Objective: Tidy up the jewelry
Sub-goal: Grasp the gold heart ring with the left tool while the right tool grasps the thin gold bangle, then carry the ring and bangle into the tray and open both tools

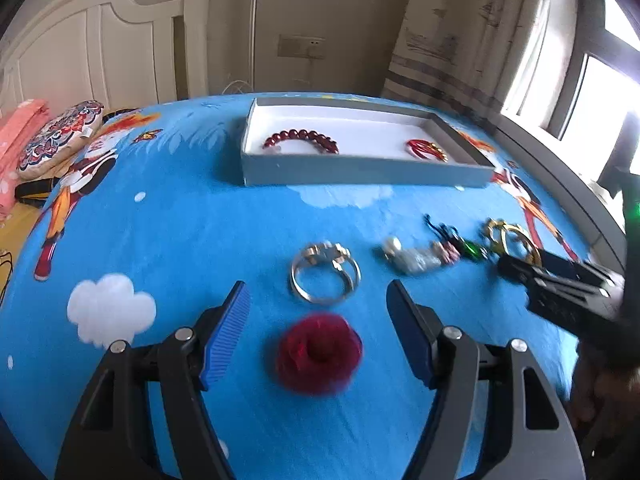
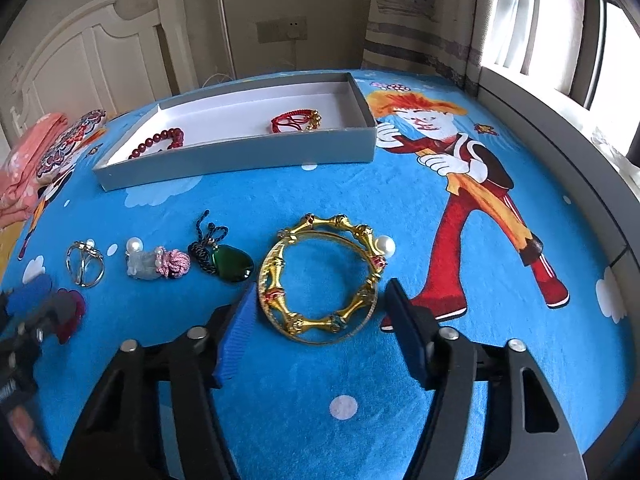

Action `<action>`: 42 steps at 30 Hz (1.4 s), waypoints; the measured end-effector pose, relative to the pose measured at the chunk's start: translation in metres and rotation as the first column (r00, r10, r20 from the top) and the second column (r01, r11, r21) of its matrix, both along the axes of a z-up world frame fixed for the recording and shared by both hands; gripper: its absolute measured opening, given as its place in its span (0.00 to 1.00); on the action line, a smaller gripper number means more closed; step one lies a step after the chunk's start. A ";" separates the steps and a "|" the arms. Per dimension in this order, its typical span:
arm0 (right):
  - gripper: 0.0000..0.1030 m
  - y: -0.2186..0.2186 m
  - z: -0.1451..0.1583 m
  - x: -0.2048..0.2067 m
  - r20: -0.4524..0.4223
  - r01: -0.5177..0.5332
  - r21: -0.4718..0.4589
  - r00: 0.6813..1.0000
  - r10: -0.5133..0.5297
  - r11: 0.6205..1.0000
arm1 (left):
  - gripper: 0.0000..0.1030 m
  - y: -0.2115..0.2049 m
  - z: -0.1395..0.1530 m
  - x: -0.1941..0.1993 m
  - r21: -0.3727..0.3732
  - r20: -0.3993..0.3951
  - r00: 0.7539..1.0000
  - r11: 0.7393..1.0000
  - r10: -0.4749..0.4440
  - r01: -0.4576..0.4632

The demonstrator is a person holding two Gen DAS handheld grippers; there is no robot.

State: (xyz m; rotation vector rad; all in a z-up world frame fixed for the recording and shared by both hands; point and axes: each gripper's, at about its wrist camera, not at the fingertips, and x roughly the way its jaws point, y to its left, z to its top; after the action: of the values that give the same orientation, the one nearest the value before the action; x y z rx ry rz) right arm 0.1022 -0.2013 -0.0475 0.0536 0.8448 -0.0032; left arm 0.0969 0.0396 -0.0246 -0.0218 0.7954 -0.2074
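Observation:
A dark red fabric flower (image 1: 320,354) lies on the blue bedsheet between the fingers of my left gripper (image 1: 317,286), which is open; neither pad touches it. Just beyond it sits a silver ring (image 1: 324,276). My right gripper (image 2: 322,286) straddles a gold bangle (image 2: 320,320) with a pearl; the left pad is at its rim, the right pad stands a little off, so it is open. A grey box (image 2: 240,156) farther back holds a red bead bracelet (image 2: 160,142) and a red cord bracelet (image 2: 294,122).
Between ring and bangle lie a pearl and pink knot charm (image 2: 156,262) and a green pendant (image 2: 232,266) on a dark cord. A patterned cushion (image 1: 60,140) and pink cloth sit at the left. A headboard and wall stand behind, a window ledge at the right.

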 end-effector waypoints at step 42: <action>0.55 -0.009 0.046 0.032 0.111 0.025 0.043 0.993 -0.030 0.999 | 0.37 0.007 0.048 0.056 0.028 0.086 0.994 0.997 0.070 -0.072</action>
State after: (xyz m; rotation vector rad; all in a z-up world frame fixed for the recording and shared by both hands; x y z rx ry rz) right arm 0.1340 -0.2101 -0.0017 0.1038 0.7323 -0.0085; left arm 0.1531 0.0467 0.0234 -0.0116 0.7117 -0.1275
